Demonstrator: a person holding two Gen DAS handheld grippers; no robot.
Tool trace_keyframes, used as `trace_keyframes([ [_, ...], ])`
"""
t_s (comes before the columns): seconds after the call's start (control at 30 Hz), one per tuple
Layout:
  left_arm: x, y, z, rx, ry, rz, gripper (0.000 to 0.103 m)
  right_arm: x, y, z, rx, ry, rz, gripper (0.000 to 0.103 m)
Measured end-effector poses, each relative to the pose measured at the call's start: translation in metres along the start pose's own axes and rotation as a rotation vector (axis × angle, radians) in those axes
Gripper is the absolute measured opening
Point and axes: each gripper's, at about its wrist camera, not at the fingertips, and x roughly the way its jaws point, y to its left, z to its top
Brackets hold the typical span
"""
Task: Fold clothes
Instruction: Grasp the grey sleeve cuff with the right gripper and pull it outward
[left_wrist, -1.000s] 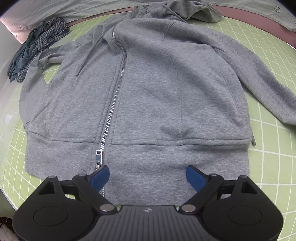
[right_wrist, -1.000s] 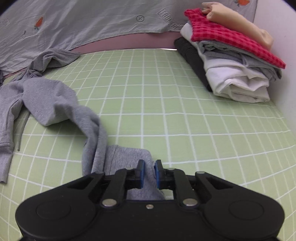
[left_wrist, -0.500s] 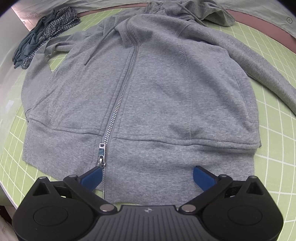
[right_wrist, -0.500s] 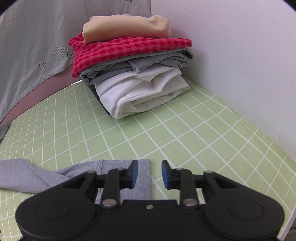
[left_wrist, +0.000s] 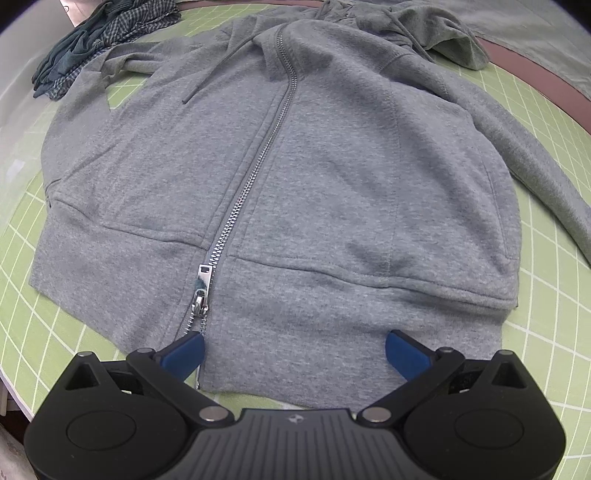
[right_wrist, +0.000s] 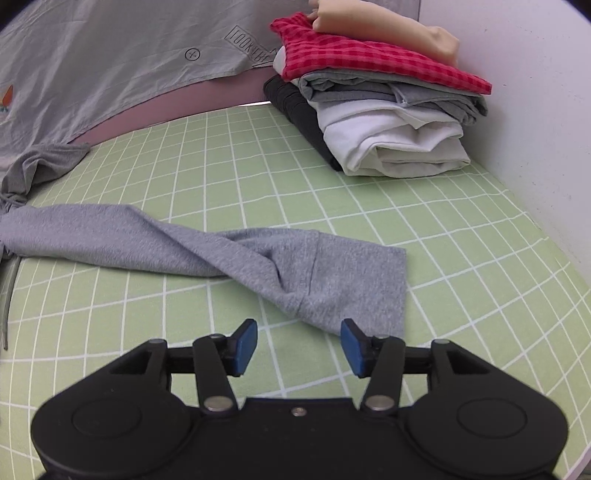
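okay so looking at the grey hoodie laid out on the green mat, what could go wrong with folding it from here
The sleeve lies twisted near its cuff; folded in like that, it would likely leave a lump.

The left hand-held gripper hangs wide open over the hem beside the zipper pull; a grab there might catch metal and drag the grey hoodie askew.

The right hand-held gripper, jaws opening and empty, may need to re-grasp the sleeve.

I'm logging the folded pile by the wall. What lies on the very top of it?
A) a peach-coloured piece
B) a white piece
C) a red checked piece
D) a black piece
A: the peach-coloured piece rests above the red checked piece on the folded pile.
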Motion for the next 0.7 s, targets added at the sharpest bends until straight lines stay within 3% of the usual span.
trace_keyframes([
  [0.17,-0.001,0.001,-0.003,-0.004,-0.009,0.0,0.103,0.007,-0.008,0.0,-0.017,0.002,-0.076,0.052],
  [0.4,-0.001,0.003,-0.003,-0.004,-0.013,-0.002,0.103,0.016,-0.02,0.0,-0.018,0.025,-0.069,0.049],
  [0.47,-0.001,0.003,-0.003,-0.005,-0.015,-0.001,0.103,0.015,-0.025,0.003,0.014,0.024,-0.053,0.017],
  [0.57,-0.001,0.002,-0.004,-0.007,-0.017,0.0,0.103,0.007,-0.032,0.009,0.057,-0.002,-0.04,0.007],
  [0.7,-0.002,0.0,-0.005,-0.006,-0.013,-0.002,0.103,-0.014,-0.043,0.034,0.134,-0.055,-0.008,0.005],
])
